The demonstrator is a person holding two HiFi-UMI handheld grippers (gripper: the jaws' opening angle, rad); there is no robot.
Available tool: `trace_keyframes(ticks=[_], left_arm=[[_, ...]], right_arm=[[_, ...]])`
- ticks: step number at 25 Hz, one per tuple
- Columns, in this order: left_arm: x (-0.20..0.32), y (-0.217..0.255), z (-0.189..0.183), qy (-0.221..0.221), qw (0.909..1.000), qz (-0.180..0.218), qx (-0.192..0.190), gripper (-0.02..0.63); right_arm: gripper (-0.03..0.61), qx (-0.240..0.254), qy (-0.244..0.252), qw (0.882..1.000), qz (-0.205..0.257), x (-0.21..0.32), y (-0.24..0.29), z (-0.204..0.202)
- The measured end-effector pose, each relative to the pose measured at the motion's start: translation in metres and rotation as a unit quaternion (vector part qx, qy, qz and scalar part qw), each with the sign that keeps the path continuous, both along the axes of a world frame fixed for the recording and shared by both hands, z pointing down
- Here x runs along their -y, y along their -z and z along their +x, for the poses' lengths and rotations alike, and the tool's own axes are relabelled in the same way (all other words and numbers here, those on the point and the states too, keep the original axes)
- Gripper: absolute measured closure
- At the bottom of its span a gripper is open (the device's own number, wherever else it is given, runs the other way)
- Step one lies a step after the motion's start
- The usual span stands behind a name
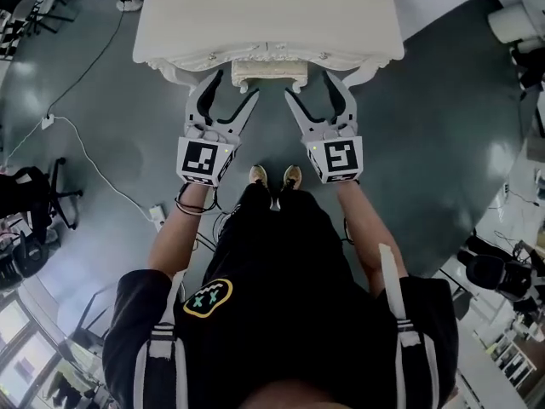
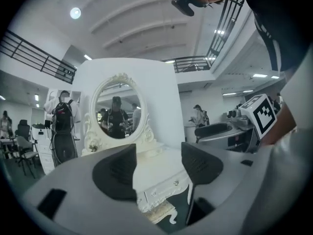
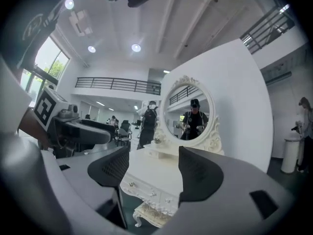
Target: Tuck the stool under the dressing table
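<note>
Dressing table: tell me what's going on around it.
A person stands facing the white dressing table, holding a gripper in each hand. The left gripper and right gripper hover before the table's front edge, jaws apart with nothing between them. The stool sits tucked under the table with only its front edge showing, so the tucking looks done.

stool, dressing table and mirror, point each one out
stool [image 1: 266, 73], head view, seat edge showing under the dressing table
dressing table [image 1: 268, 15], head view, middle of its top
mirror [image 2: 119, 109], left gripper view, centre of the glass
</note>
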State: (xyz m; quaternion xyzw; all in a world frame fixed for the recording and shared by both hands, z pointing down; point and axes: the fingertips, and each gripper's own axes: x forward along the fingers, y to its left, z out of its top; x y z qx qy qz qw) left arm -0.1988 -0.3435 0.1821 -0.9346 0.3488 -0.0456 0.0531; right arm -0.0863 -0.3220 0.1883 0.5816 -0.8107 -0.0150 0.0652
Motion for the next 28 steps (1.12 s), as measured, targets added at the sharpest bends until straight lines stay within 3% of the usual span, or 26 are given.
trace_keyframes(ticks=[4,6,8,10,11,16,28], left_arm=[[-0.006,0.039,-0.006,-0.026,0.9996,0.013,0.002,0.476],[-0.008,0.052,-0.008,-0.041,0.9991,0.008,-0.009,0.536],[-0.011,0.059,-0.009,-0.055,0.9984,0.009,-0.009,0.564],[-0.016,0.062,-0.007,-0.068,0.9976,0.009,-0.007,0.584],[-0.018,0.063,-0.007,-0.075,0.9971,0.007,-0.01,0.59],[-0.023,0.067,-0.004,-0.1,0.9948,0.003,-0.018,0.594],[-0.026,0.064,-0.004,-0.099,0.9948,0.015,-0.017,0.594]], right_arm=[[0.285,-0.023,0.021,0.999,0.023,-0.011,0.038,-0.011],[0.332,-0.034,0.027,0.998,0.036,-0.014,0.05,-0.017],[0.413,-0.036,0.035,0.997,0.062,-0.018,0.065,-0.024],[0.541,-0.04,0.042,0.995,0.082,-0.022,0.077,-0.031],[0.558,-0.043,0.047,0.994,0.086,-0.023,0.08,-0.034],[0.558,-0.042,0.057,0.993,0.093,-0.023,0.088,-0.04],[0.559,-0.032,0.067,0.994,0.076,-0.018,0.086,-0.04]])
